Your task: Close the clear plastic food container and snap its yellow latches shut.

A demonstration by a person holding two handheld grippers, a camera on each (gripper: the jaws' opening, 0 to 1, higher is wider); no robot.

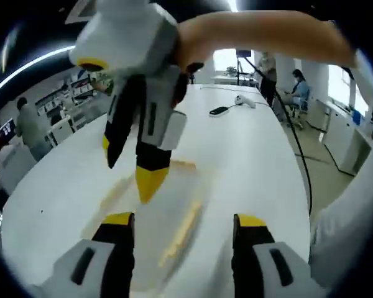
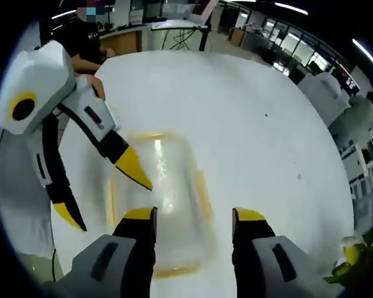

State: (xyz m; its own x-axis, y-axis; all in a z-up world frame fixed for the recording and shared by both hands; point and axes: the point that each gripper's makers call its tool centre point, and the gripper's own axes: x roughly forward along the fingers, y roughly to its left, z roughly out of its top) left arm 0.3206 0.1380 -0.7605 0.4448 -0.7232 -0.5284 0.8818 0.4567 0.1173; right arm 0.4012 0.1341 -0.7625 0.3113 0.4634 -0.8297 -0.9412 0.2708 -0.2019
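Note:
The clear plastic container (image 2: 165, 205) lies blurred on the white table (image 2: 236, 112), just ahead of my right gripper (image 2: 194, 215), whose jaws stand open above its near half. Yellow latches (image 2: 202, 189) run along its sides and ends. My left gripper (image 2: 115, 208) comes in from the left, open, one tip over the container's left edge. In the left gripper view the container (image 1: 158, 239) sits between and ahead of my left gripper (image 1: 183, 220), a yellow latch (image 1: 181, 231) showing. The right gripper (image 1: 129, 179) hangs open above it. Blur hides whether the lid is seated.
The long white table (image 1: 248, 161) carries a black device (image 1: 219, 111) and a white object (image 1: 245, 101) at its far end, with a cable (image 1: 298, 155) along its right edge. A person's arm (image 1: 261, 31) crosses the top. People stand and sit in the background.

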